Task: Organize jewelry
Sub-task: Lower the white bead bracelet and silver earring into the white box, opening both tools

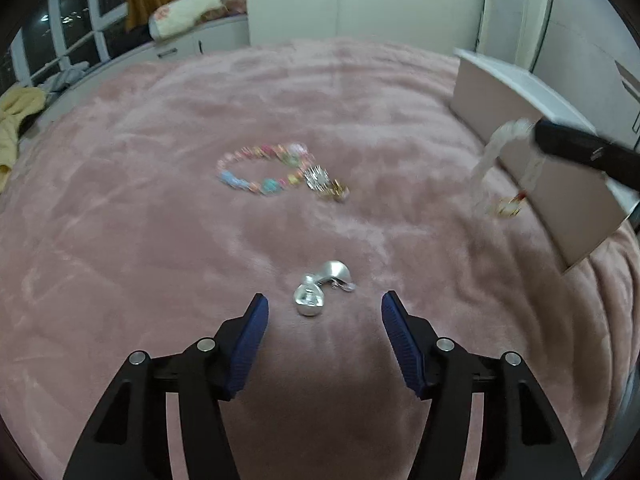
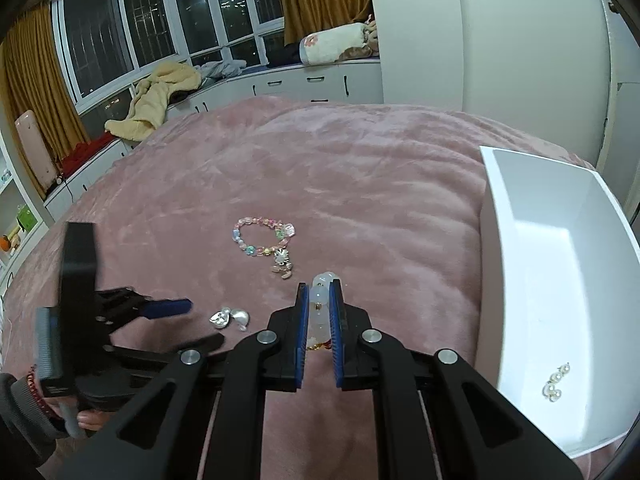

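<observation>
Right claw [image 2: 319, 322] clenched on the white bead bracelet [image 2: 322, 284], lifted clear for the white box [image 2: 520, 280] at 3 o'clock. Left claw [image 1: 325, 318] released, straddling what looks like silver earrings [image 1: 320, 290] on the pink bed [image 1: 160, 240].

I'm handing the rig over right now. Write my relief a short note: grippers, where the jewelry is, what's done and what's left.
Right gripper: shut on the white bead bracelet, lifted off the pink blanket, beside the white box.
Left gripper: open and empty, the silver pieces lying just ahead of its jaws.
Colourful bead bracelet: on the blanket, mid-bed.
Done: pearl earrings are in the box.
Left: box the white bracelet, then the silver pieces and the colourful bracelet.
</observation>
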`<state>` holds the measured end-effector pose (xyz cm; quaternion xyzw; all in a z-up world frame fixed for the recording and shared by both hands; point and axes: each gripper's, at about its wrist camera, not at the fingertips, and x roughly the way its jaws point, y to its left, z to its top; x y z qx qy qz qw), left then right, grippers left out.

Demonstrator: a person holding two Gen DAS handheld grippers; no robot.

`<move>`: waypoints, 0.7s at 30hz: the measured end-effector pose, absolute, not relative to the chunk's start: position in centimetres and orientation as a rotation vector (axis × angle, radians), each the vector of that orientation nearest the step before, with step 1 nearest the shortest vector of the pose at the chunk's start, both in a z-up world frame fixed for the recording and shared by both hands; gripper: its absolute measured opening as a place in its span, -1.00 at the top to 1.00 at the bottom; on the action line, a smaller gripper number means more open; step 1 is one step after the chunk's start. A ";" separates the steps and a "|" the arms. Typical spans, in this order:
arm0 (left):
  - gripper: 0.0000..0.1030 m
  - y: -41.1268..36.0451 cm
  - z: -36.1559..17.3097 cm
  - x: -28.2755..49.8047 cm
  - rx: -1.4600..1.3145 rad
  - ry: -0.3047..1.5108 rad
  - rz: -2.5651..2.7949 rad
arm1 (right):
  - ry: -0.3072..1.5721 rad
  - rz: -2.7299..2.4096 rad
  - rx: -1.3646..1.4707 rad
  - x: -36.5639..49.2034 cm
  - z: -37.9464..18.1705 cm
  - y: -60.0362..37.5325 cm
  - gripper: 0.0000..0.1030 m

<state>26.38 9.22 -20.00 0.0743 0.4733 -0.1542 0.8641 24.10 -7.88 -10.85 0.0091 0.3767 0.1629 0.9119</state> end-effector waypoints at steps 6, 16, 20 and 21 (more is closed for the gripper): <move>0.55 9.0 -21.9 28.2 0.148 1.047 -0.306 | 0.762 0.331 0.015 23.5 -10.4 -8.9 0.79; 0.55 9.2 -17.5 27.1 0.141 0.951 -0.313 | 0.724 0.322 0.049 23.1 -8.2 -11.4 0.79; 0.55 7.7 -15.3 27.0 0.151 0.909 -0.345 | 0.703 0.295 0.041 23.0 -7.1 -12.4 0.79; 0.55 7.4 -14.9 27.0 0.151 0.904 -0.348 | 0.699 0.292 0.044 22.9 -6.9 -12.7 0.79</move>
